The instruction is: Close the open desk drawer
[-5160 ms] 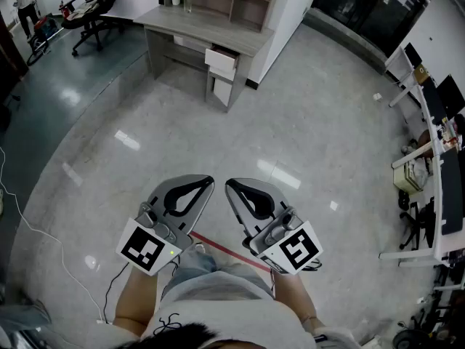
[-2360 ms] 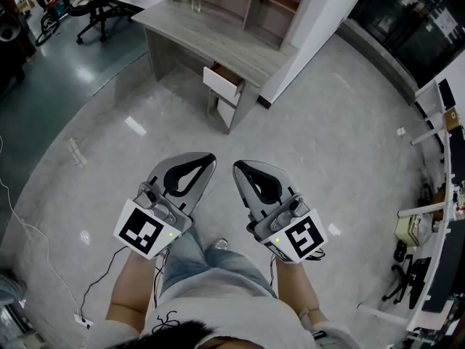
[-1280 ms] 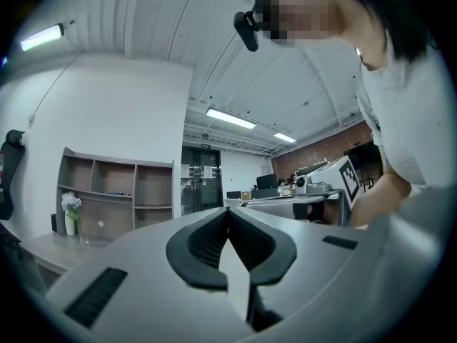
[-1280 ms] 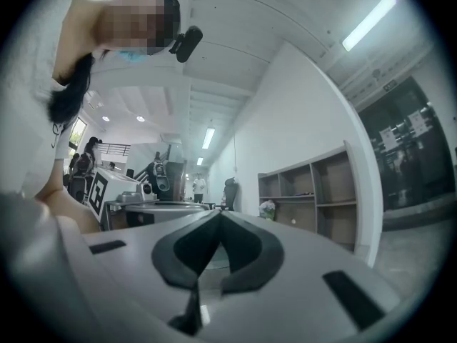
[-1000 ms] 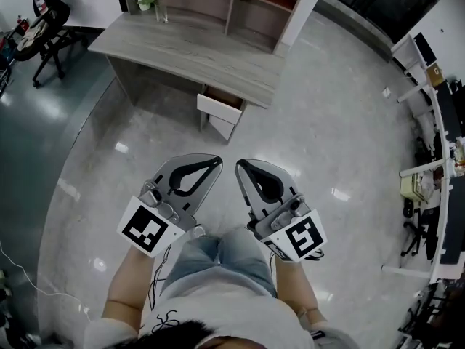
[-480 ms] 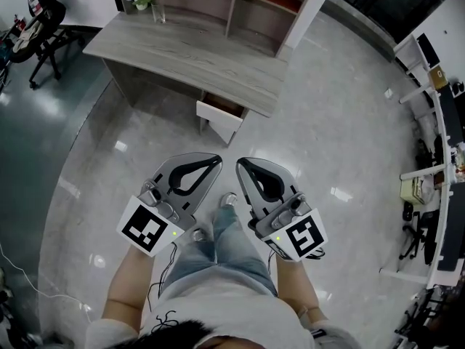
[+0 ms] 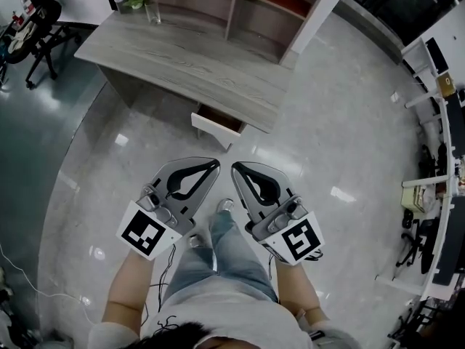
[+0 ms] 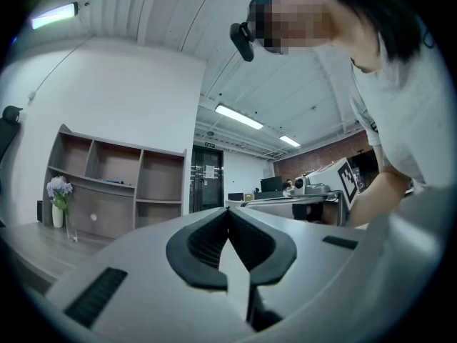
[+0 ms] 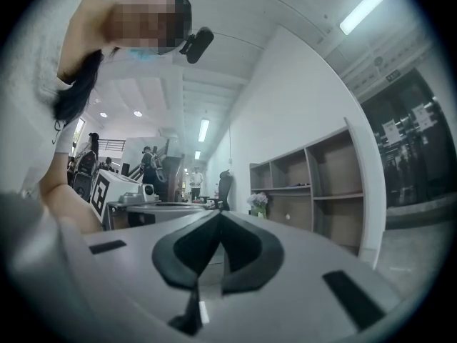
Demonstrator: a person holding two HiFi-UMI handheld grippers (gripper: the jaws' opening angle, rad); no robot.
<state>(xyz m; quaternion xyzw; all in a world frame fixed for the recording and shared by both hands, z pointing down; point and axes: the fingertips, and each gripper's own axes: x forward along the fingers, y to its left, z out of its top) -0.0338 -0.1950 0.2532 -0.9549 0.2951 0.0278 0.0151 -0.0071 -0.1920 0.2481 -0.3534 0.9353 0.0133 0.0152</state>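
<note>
One grey wood-grain surface point(image 7: 189, 57) spans the upper head view, and its brown shelf unit point(image 7: 254, 6) is cut off by the top edge. Under its right end a white-fronted drawer point(image 7: 211, 128) juts open, its inside mostly hidden. Well apart from it, over the glossy floor point(image 7: 341, 137), the left gripper point(image 7: 213, 163) and right gripper point(image 7: 234, 167) hang side by side. Each has its fingers point(image 8: 196, 249) pressed tip to tip, holding nothing.

The wood-grain grey table point(image 7: 182, 57) is carrying a white-fronted drawer point(image 7: 211, 131), while the pale grey left gripper point(image 7: 211, 163) and right gripper point(image 7: 235, 167) are showing black-lined jaws and black-and-white square markers point(image 7: 149, 235) over glossy grey floor point(image 7: 327, 158).
</note>
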